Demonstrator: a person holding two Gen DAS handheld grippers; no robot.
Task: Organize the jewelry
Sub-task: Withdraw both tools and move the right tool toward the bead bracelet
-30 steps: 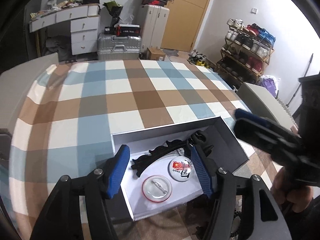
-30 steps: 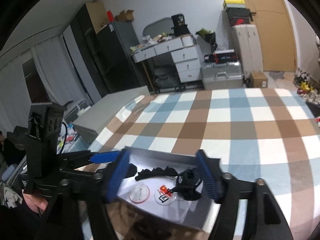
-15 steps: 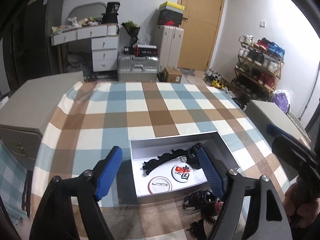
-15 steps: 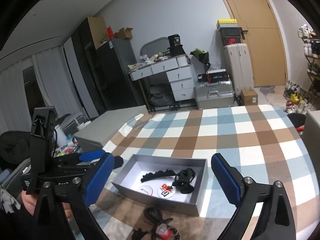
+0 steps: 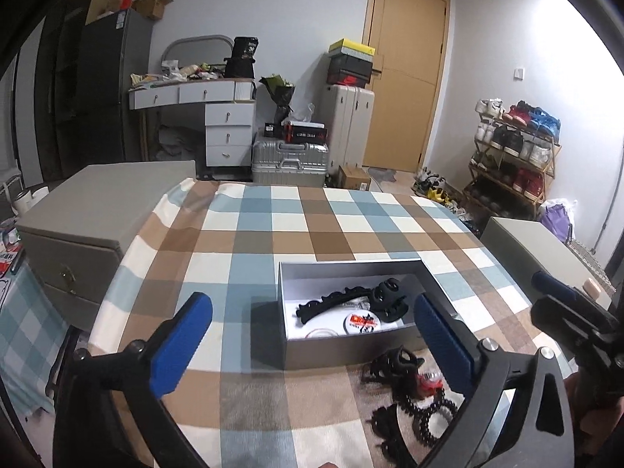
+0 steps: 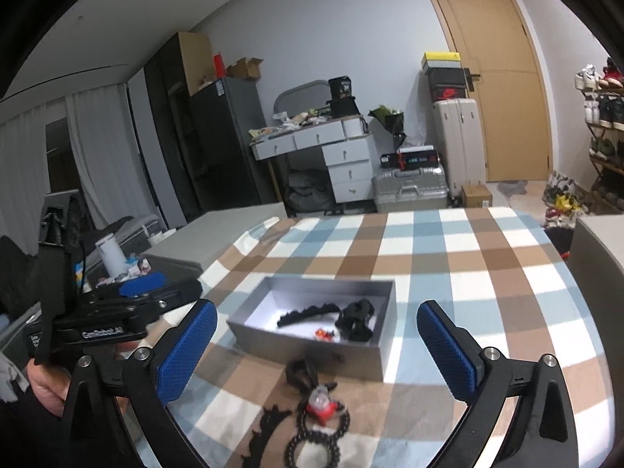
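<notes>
A grey open box (image 5: pixel 323 347) (image 6: pixel 312 347) sits on the checked tablecloth. Inside lie a long black hair clip (image 5: pixel 327 302) (image 6: pixel 308 312), a black claw clip (image 5: pixel 388 302) (image 6: pixel 357 318) and two round badges (image 5: pixel 360 321). In front of the box lie loose pieces: a black claw clip (image 5: pixel 394 362) (image 6: pixel 300 370), a red ornament (image 5: pixel 429 382) (image 6: pixel 321 403), a black bead bracelet (image 5: pixel 433 413) (image 6: pixel 316 444) and a black toothed clip (image 6: pixel 265 429). My left gripper (image 5: pixel 312 347) is open and empty, above and behind the box. My right gripper (image 6: pixel 318 358) is open and empty, over the loose pieces.
Grey low cabinets stand at the table's left (image 5: pixel 89 214) and right (image 5: pixel 534 241). Beyond the table's far edge are a silver suitcase (image 5: pixel 290 160), a white desk with drawers (image 5: pixel 218 117), a shoe rack (image 5: pixel 514 156) and a door (image 5: pixel 405 97).
Both grippers have pulled back and up from the box and opened wider. The loose pieces in front of the box have come into view.
</notes>
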